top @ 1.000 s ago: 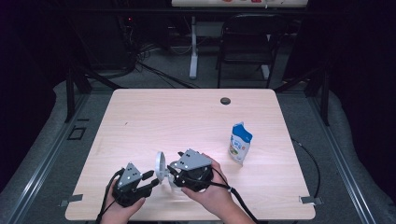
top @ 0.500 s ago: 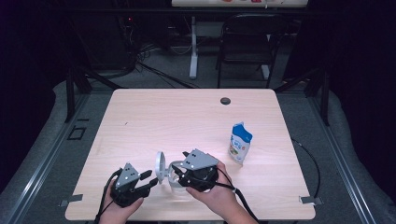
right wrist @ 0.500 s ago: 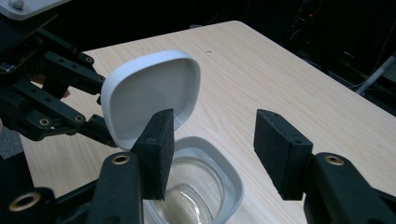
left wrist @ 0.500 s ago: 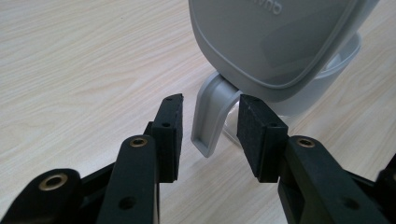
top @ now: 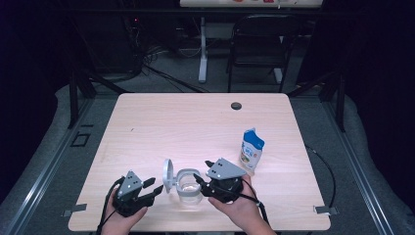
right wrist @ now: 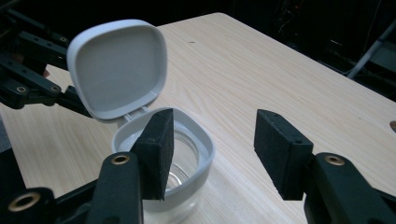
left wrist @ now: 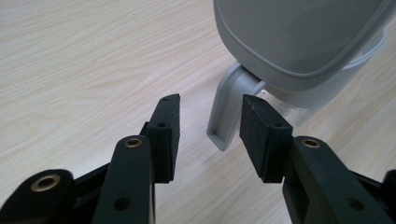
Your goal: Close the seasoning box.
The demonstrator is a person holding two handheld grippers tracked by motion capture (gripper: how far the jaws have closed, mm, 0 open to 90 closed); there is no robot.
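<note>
From above, your left tongs [top: 152,188] and right tongs [top: 200,177] flank the clear jar [top: 188,189] near the table's [top: 195,127] front edge.

Left gripper view: your tongs have just been widening, released, gripping nothing beside the latch [left wrist: 229,112].

Right gripper view: your tongs [right wrist: 212,149] gape, one pad over the jar's [right wrist: 187,154] rim, lid [right wrist: 116,65] raised.

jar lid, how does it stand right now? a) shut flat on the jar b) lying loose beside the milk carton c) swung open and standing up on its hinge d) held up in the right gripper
c: the lid stands raised behind the open jar, joined at its hinge.
</note>
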